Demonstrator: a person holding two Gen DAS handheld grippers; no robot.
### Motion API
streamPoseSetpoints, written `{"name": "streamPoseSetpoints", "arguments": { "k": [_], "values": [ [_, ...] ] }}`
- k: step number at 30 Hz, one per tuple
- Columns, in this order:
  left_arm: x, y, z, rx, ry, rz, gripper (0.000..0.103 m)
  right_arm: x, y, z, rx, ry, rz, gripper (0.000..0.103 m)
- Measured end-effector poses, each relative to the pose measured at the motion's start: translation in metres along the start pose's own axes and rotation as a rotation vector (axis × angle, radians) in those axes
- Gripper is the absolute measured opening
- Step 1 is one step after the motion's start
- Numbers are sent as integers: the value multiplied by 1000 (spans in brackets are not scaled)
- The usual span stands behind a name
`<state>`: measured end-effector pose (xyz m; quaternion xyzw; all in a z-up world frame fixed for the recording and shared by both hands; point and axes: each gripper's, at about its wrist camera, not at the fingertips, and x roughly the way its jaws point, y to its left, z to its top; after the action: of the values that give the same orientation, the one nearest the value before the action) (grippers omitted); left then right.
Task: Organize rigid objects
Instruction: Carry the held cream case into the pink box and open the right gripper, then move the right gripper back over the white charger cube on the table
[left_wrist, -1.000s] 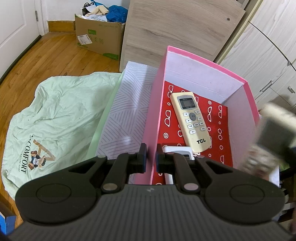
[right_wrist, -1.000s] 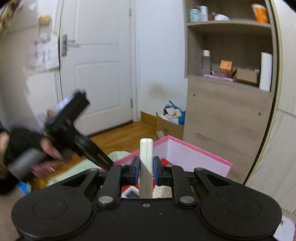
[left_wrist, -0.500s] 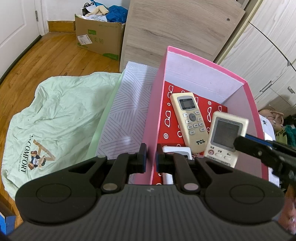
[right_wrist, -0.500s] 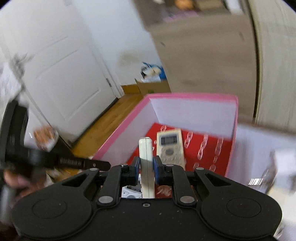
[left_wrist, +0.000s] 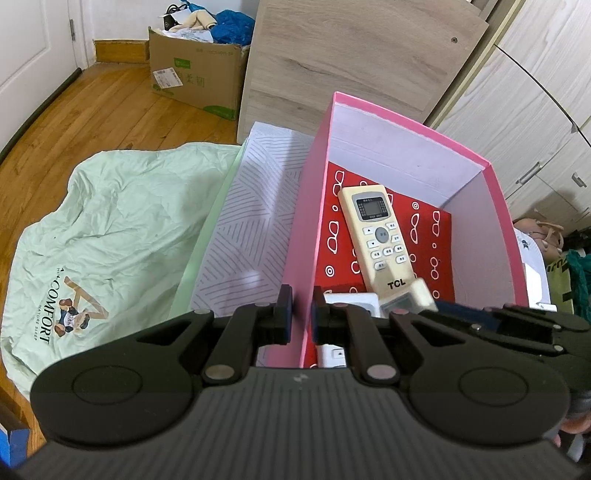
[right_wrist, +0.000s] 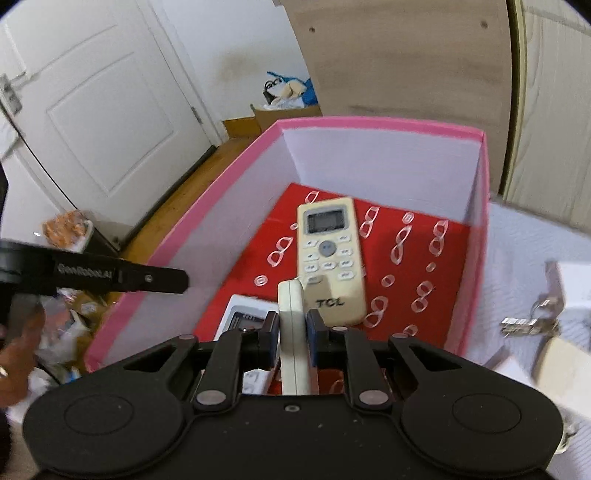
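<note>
A pink box (left_wrist: 402, 147) with a red patterned floor holds a cream TCL remote (left_wrist: 376, 236), lying face up. A white remote with a screen (right_wrist: 243, 314) lies at the box's near end. My left gripper (left_wrist: 300, 317) is shut on the box's left wall. My right gripper (right_wrist: 291, 325) is shut on a second cream remote (right_wrist: 291, 295), held edge-on low inside the box, just in front of the TCL remote (right_wrist: 330, 254). In the left wrist view the held remote (left_wrist: 406, 301) shows beside the TCL remote's near end.
A white lid with a line pattern (left_wrist: 251, 221) lies left of the box, beside a pale green shirt (left_wrist: 110, 229). Behind stand a cardboard box (left_wrist: 199, 81) and a wooden panel (left_wrist: 351, 55). Keys (right_wrist: 535, 321) lie right of the box. A hand (right_wrist: 14, 358) holds the left gripper.
My right gripper rolled and came down into the pink box with the cream remote, which went from upright above the box to low beside the TCL remote. The left gripper kept still.
</note>
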<state>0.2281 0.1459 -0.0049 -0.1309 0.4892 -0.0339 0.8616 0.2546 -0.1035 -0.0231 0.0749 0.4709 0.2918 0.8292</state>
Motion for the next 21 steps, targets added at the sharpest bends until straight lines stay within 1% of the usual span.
{"name": "streamPoseSetpoints", "arguments": {
  "k": [1,4,5,7,8,10,11,12,14,18,20,21],
  "values": [
    [0,0,0,0,1,-1,9,1,-2,0,22,8,24,19],
    [0,0,0,4,0,2,9,9,1,0,30,24,54,20],
    [0,-1,-1,5,-1,4,9,11,-1,0,45,32,83,21],
    [0,0,-1,2,0,-2,9,16,-6,3,96,76,177,17],
    [0,-1,-1,3,-2,-1,9,17,-7,3,110,97,199,17],
    [0,-1,-2,4,-2,-2,9,19,-1,2,66,108,166,18],
    [0,-1,-2,5,-2,-4,9,19,4,1,10,101,121,18],
    [1,0,-2,6,-3,-5,9,18,8,0,-26,99,93,18],
    [0,0,-3,10,-3,-4,9,13,11,0,-52,80,84,21],
    [-1,-1,-3,9,-2,-6,9,-10,16,6,-131,18,32,21],
    [-1,0,-3,11,-4,-6,9,-28,14,10,-148,-15,34,21],
    [-1,0,-3,13,-4,-5,9,-38,13,10,-153,-30,35,23]
  ]
}}
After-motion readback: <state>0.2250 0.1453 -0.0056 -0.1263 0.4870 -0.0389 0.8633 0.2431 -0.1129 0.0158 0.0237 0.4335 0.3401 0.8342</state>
